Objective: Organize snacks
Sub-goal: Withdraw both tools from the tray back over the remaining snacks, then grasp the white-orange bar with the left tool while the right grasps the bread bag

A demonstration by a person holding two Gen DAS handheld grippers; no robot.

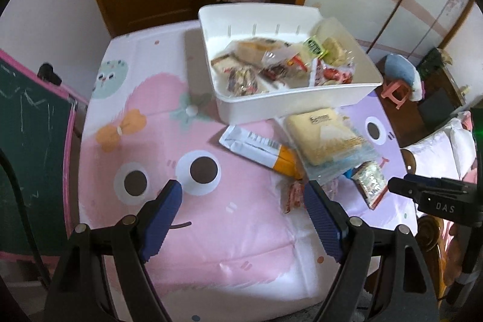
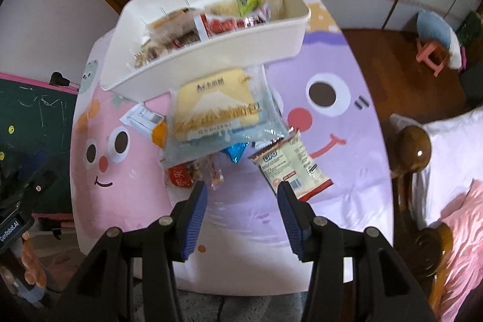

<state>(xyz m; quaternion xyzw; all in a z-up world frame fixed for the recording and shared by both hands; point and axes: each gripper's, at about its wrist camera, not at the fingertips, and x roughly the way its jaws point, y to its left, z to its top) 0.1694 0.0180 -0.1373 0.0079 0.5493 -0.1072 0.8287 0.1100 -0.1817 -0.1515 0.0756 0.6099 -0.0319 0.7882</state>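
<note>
Left gripper (image 1: pixel 243 190): jaws wide apart, nothing between the ribbed blue pads, hanging over the pink half of the cartoon-print tablecloth (image 1: pixel 211 231). Right gripper (image 2: pixel 243 189): also spread wide, empty, over the purple half near the table's front edge.

Just beyond the right gripper's tips lies a loose heap of snacks, approx mid-table. Nearest its right pad: a cream and red-trimmed flat foil packet (image 2: pixel 291 168), "LiPO" readable, w/ barcode. By its left pad: a small crinkly clear-and-red wrapped sweet (image 2: pixel 193 175), red label w/ white characters I can't read. Between them a blue foil corner (image 2: pixel 237 153) pokes out from under the biggest item, a clear plastic bag holding a pale yellow square cake (image 2: pixel 217 110), mountain graphic and Chinese lettering on it, too blurred to read. Touching its left side: a white-and-orange long pouch (image 1: pixel 259 148), barcode side up.

Behind the heap, toward the table's far edge, sits the white rectangular plastic bin (image 1: pixel 289 98), smooth walls, slotted ribs inside the back wall. The cake bag's far edge touches or tucks under its front wall. Inside: mixed wrapped snacks, incl. a green sachet (image 1: pixel 314 47), red-and-white packets (image 1: pixel 332 74), clear-wrapped brownish cakes (image 1: pixel 250 50). Labels in there blurred.
</note>
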